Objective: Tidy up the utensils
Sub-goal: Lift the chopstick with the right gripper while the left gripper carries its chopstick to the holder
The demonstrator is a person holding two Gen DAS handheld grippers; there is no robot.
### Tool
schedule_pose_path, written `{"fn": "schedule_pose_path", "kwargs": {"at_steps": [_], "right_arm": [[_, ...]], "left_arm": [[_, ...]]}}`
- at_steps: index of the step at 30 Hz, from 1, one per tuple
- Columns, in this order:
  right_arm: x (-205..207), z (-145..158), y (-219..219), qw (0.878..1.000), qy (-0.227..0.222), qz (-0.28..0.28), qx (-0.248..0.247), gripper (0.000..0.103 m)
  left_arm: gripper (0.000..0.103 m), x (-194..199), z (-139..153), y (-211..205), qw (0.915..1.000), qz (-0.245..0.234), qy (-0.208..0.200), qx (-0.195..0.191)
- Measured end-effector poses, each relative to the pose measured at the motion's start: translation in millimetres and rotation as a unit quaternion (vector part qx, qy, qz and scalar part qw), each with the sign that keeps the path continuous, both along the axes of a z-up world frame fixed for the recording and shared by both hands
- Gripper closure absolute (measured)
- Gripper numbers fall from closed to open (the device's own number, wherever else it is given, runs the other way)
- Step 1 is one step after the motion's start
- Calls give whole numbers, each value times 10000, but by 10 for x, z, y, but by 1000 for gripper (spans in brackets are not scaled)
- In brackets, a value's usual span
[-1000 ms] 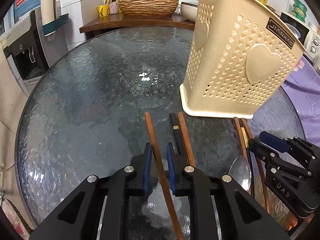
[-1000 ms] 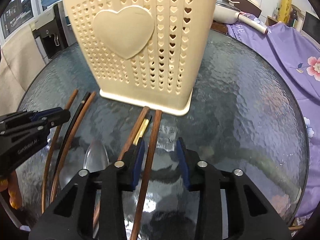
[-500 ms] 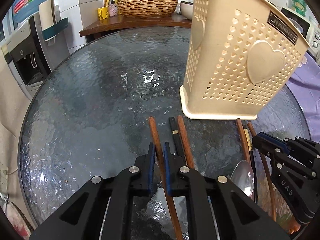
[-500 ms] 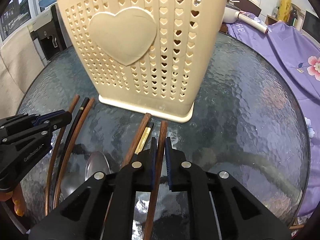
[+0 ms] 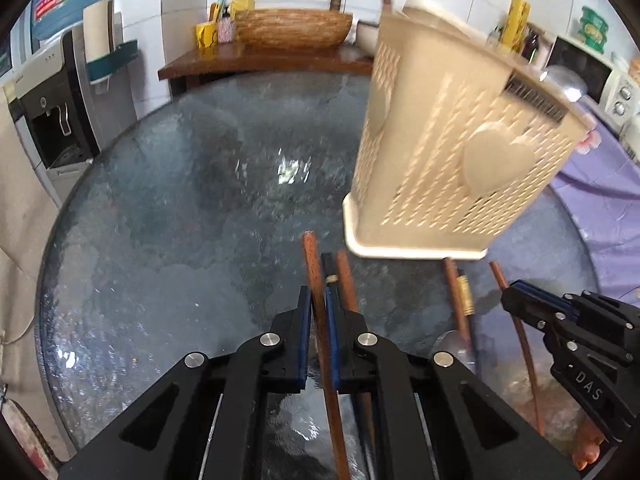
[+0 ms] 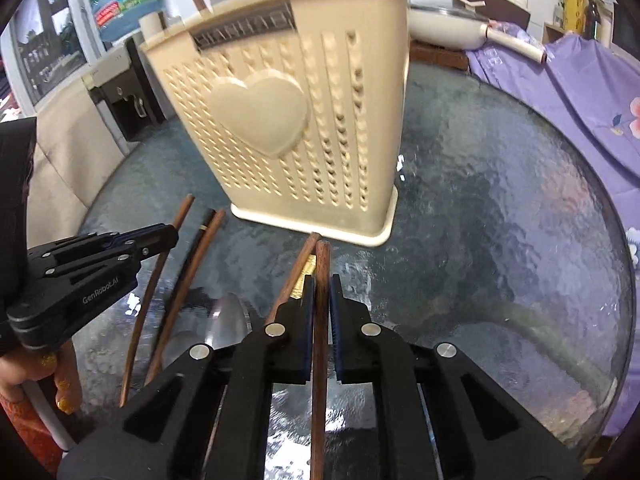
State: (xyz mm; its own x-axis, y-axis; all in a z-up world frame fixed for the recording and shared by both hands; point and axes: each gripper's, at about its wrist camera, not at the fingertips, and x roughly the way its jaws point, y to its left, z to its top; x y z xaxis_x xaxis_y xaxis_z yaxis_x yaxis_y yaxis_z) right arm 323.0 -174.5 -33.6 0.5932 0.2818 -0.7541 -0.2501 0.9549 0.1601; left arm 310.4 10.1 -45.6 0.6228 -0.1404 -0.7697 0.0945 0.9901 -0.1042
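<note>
**Both grippers clamped on a chopstick, holder just behind**

From the left wrist view we see our left gripper (image 5: 316, 300) closed on a reddish-brown chopstick (image 5: 311, 264), its blue pads pressed to either side. Only this view shows the wooden basin (image 5: 294, 33) and the water dispenser (image 5: 52, 120) past the table's far edge. Our right gripper (image 5: 516, 296) enters at the right, also closed.

From the right wrist view we see our right gripper (image 6: 322, 292) pinching a dark wooden chopstick (image 6: 321, 264). Only here do we see the purple flowered cloth (image 6: 580, 92) and a hand (image 6: 36, 364) under the left gripper.

The cream utensil holder (image 6: 320, 120) stands upright on the round glass table (image 6: 500, 220), pierced with small hearts and bearing a raised heart. More chopsticks (image 6: 196, 264) and a metal spoon (image 6: 226, 326) lie on the glass just before it.
</note>
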Motion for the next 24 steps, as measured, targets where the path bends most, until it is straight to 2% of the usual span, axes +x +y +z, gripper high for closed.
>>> {"fn": "schedule_pose_path", "kwargs": {"at_steps": [8,13,18,24], "right_arm": [[-205,533,-181,9978,-384,188,505,95],[-437,929,-359,9941,-662,337,785,95],[-680,1292,-505,9902,-961,466,896,95],[-821,1430,-531,9884,-1172,476,838,95]], "left_arm": [[96,-368,642,27,9960,-290,-798,-296],[96,-554,935,43,9915,-364,-1194,-355],[96,-624,1114,50,9894,-450,-1324,-380],[96,-712,1208,124,9876,-416,-1432,-497]]}}
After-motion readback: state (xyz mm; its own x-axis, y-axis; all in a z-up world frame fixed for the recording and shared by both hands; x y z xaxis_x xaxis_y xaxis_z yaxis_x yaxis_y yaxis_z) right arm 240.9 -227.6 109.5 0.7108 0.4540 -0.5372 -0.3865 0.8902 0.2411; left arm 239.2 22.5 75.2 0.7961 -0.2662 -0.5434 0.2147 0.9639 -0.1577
